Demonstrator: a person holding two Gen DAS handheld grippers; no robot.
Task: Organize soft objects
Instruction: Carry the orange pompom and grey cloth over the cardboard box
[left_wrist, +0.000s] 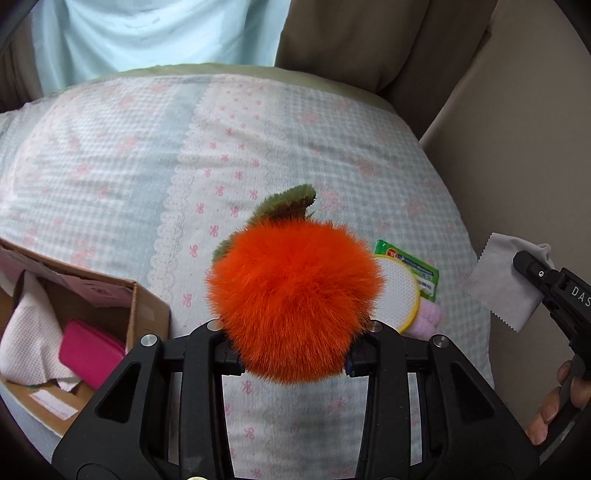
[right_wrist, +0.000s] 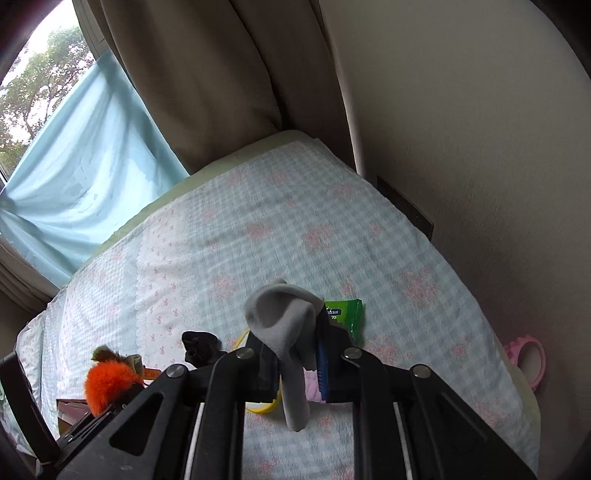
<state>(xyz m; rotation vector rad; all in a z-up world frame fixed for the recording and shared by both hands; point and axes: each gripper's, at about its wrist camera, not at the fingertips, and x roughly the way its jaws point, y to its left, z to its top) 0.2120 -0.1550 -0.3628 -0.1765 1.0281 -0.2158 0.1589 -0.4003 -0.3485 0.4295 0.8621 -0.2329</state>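
Note:
A fluffy orange plush fruit (left_wrist: 295, 295) with green leaves is pinched between the fingers of my left gripper (left_wrist: 295, 363), held above the bed. It also shows at the lower left of the right wrist view as the plush fruit (right_wrist: 107, 380). My right gripper (right_wrist: 295, 369) is shut on a grey cloth (right_wrist: 284, 317) that drapes over and hangs down between its fingers. In the left wrist view that grey cloth (left_wrist: 506, 284) with a zigzag edge hangs from the right gripper (left_wrist: 532, 266) at the right edge, with a hand below it.
An open cardboard box (left_wrist: 133, 295) at the left holds a pink pouch (left_wrist: 90, 350) and white cloth. On the checked bedspread (left_wrist: 147, 166) lie a yellow-rimmed white disc (left_wrist: 400, 295), a green packet (right_wrist: 347, 314), a pink soft item (left_wrist: 428, 319) and a black item (right_wrist: 199, 345). A pink ring (right_wrist: 528, 358) lies beside the bed.

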